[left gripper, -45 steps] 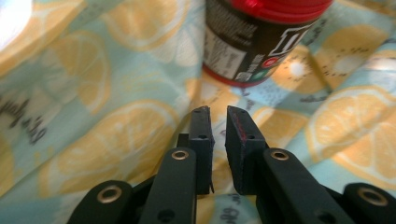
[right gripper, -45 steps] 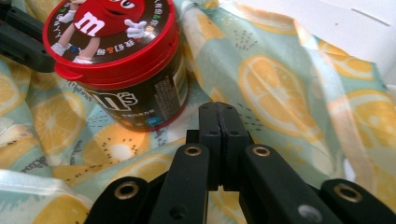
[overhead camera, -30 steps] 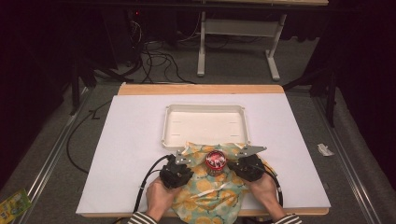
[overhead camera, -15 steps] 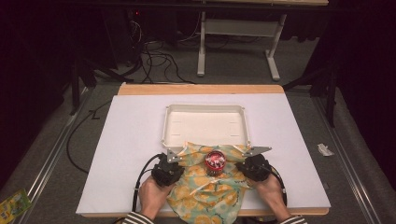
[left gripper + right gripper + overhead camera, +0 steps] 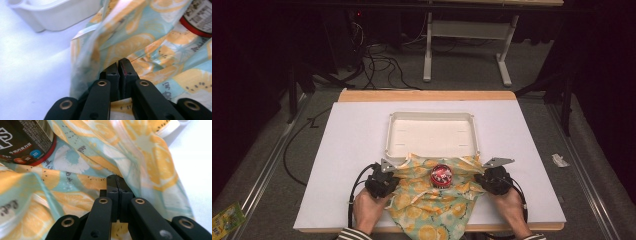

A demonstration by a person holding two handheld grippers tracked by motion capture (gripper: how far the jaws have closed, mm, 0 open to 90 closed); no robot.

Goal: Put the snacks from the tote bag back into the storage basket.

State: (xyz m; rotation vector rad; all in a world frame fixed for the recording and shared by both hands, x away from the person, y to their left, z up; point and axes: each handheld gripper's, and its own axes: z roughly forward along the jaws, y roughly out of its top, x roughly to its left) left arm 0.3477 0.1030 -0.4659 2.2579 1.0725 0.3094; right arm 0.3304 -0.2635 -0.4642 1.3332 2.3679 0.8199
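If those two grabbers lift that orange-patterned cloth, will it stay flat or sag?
The cloth probably sags: it already folds and creases where the left gripper pinches it. The red can on it looks round, so it may roll toward the middle.

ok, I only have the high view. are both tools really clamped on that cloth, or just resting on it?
Observer: The left tool is shut, with a fold of the orange-slice print cloth pinched at its tips.
Operator: and the right one?
Observer: The right tool is shut too, and the cloth rises straight from between its tips.
Operator: that red round thing in the middle, what is it?
Observer: A candy can with a dark brown label, small print and a red rim. It sits on the cloth, apart from both tools.
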